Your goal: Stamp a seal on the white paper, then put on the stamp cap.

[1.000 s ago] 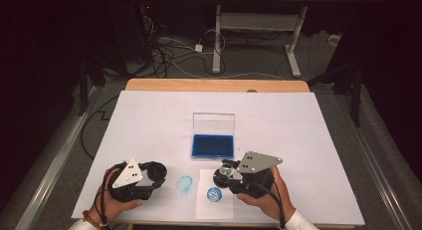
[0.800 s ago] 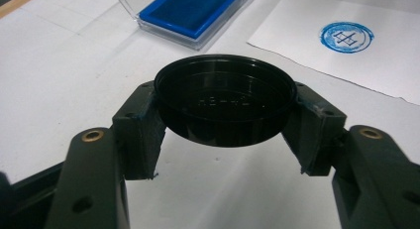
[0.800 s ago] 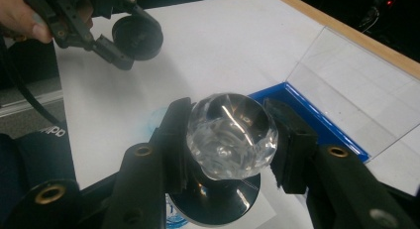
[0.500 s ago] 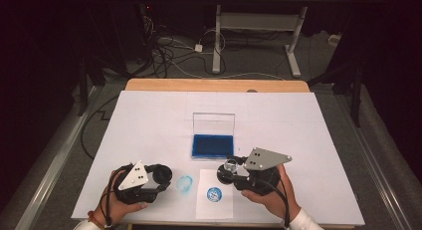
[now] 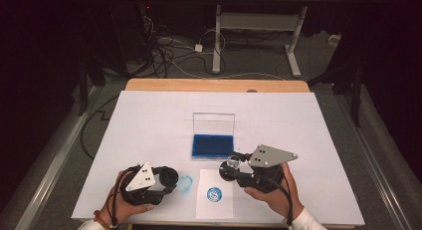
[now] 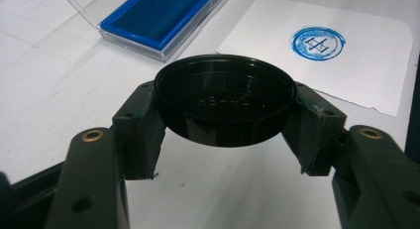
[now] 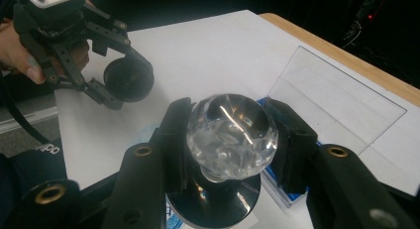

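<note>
My right gripper (image 7: 229, 135) is shut on the clear faceted knob (image 7: 230, 132) of a stamp whose round black base (image 7: 218, 201) hangs below the jaws; in the high view the stamp (image 5: 232, 166) is held just above the table, between the ink pad and the paper. My left gripper (image 6: 225, 112) is shut on a round black cap (image 6: 225, 105), open side up, and sits at the front left in the high view as the left gripper (image 5: 166, 177). A white paper sheet (image 5: 215, 204) bears a blue round stamp print (image 5: 214, 193). The blue ink pad (image 5: 212, 145) lies in an open clear case.
A faint blue ring mark (image 5: 185, 183) shows on the white table cover (image 5: 149, 125) between the two grippers. The ink pad case's clear lid (image 5: 213, 124) stands upright behind the pad. The wooden table edge (image 5: 214, 84) runs along the far side.
The right gripper with the stamp has moved up and slightly right, away from the paper toward the ink pad. The left gripper has shifted a little right and forward with the cap.
</note>
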